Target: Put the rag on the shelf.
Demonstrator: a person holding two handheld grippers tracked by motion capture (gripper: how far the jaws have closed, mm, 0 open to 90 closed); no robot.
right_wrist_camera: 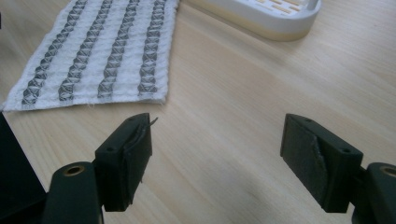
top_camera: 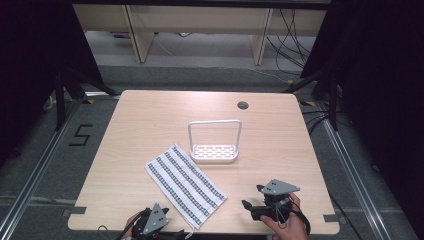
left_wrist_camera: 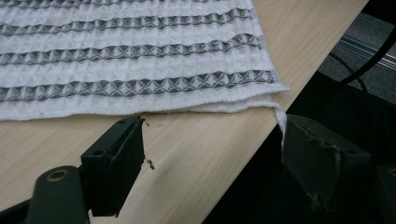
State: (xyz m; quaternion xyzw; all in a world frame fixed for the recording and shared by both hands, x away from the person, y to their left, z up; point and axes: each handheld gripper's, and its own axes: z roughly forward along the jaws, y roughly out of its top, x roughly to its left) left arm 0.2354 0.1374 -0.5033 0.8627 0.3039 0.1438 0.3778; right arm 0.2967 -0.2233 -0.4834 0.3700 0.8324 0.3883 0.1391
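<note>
**Both jaw pairs apart, nothing between them; folded cloth on the near half of the table**

Item 1. Left gripper (top_camera: 165, 231): jaws stand wide apart, nothing between them. Held in the person's left hand (top_camera: 134, 221) at the table's near edge, about 7 o'clock from the table's centre. In the left gripper view one jaw sits over the wood, the other hangs past the table edge, and the cloth's corner lies just ahead of them, untouched.

Item 2. Right gripper (top_camera: 252, 197): jaws likewise apart and empty, over bare wood. Held in the person's right hand (top_camera: 287, 225), about 5 o'clock from the table's centre, with its grey plate on top.

Item 3. Striped cloth (top_camera: 185, 184): white waffle weave with grey patterned stripes, folded flat (a double edge shows in the left gripper view (left_wrist_camera: 140, 60)). It lies aslant on the near half of the table between the two grippers, its near corner reaching the table edge just beside the left gripper. In the right gripper view (right_wrist_camera: 100, 56) it lies at 11 o'clock from the jaws, apart from them.

Item 4. White rack (top_camera: 215, 152): slotted tray with a tall hoop handle, upright, near the table's centre, at 1 o'clock from the cloth and close to its far corner.

Item 5. Table (top_camera: 150, 115): light wood, with a cable hole (top_camera: 243, 105) towards 1 o'clock.
</note>
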